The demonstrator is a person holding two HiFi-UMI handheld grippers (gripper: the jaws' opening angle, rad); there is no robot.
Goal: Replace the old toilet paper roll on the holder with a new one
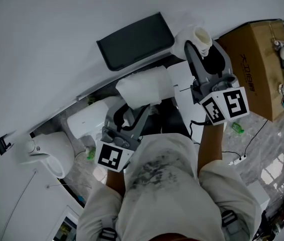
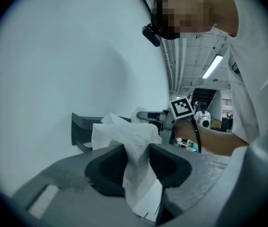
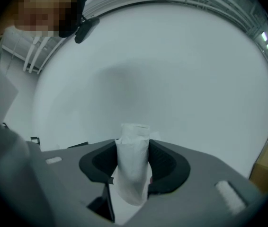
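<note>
A black holder (image 1: 134, 40) with a flat lid hangs on the white wall; the left gripper view shows it as a dark shelf (image 2: 81, 131). My left gripper (image 1: 131, 110) is shut on a crumpled bundle of white toilet paper (image 1: 143, 88), which stands up between the jaws (image 2: 127, 145) just right of the holder. My right gripper (image 1: 201, 51) is shut on a white toilet paper roll (image 1: 196, 37) with its pale core end showing, held right of the holder near the wall. In the right gripper view the roll (image 3: 133, 160) is squeezed narrow between the jaws.
A brown cardboard box (image 1: 257, 69) stands at the right with small items on top. A white fixture (image 1: 46, 152) and a white case (image 1: 89, 118) sit at lower left. Cables and a power strip (image 1: 236, 159) lie on the marbled floor.
</note>
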